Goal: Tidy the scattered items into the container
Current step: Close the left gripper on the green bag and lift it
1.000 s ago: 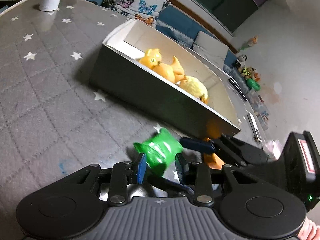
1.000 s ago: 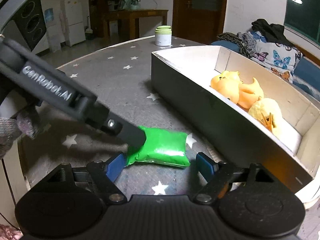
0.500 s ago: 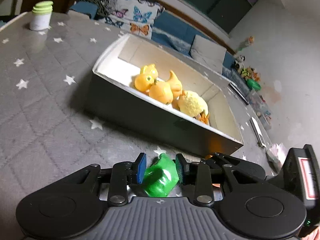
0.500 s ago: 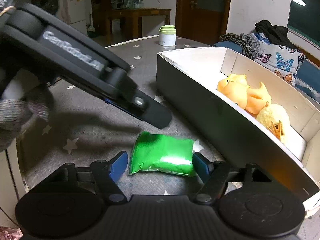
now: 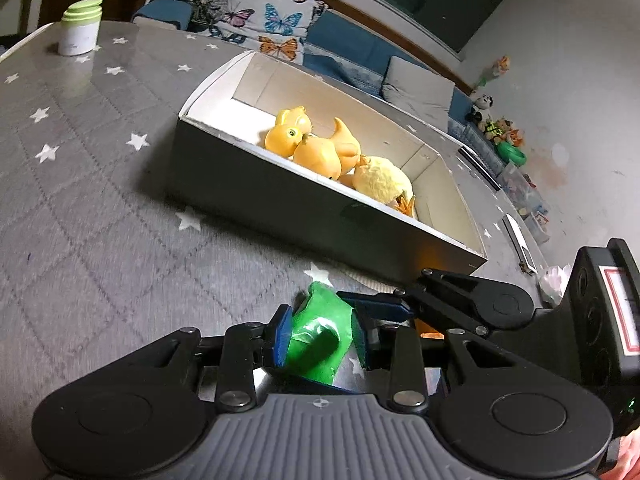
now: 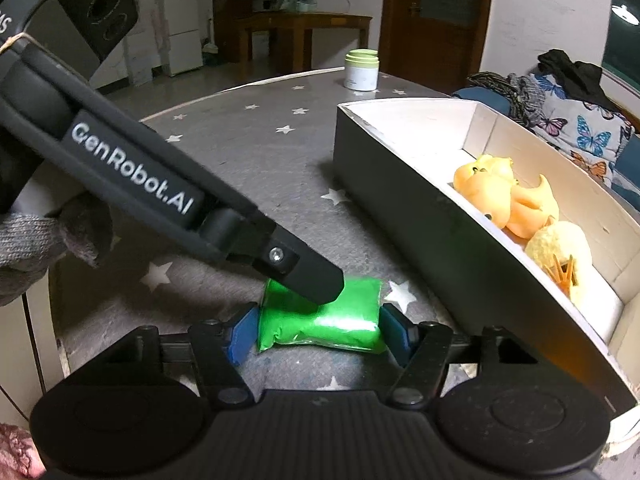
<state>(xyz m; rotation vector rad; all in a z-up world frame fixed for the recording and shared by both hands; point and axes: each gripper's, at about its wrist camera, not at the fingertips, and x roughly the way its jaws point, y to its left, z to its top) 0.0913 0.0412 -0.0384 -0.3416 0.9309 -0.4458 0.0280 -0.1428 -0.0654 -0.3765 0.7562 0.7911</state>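
We have a glossy green pouch [image 6: 320, 320] lying on the star-patterned table [image 5: 80, 240], just beside the long near wall of the open box [image 5: 304, 200]. It looks soft and plump, sealed flat at its ends — probably light, squashy and a little slippery, so we judge the bulging middle the best place to grip. Our left gripper [image 5: 320, 338] has its blue pads pressed against the pouch's sides, dimpling it. Our right gripper [image 6: 318, 330] sits partly open, its pads bracketing both short ends; firm contact is unclear. Two yellow ducks [image 5: 316, 146] and a fuzzy chick [image 5: 384, 180] already lie inside the box.
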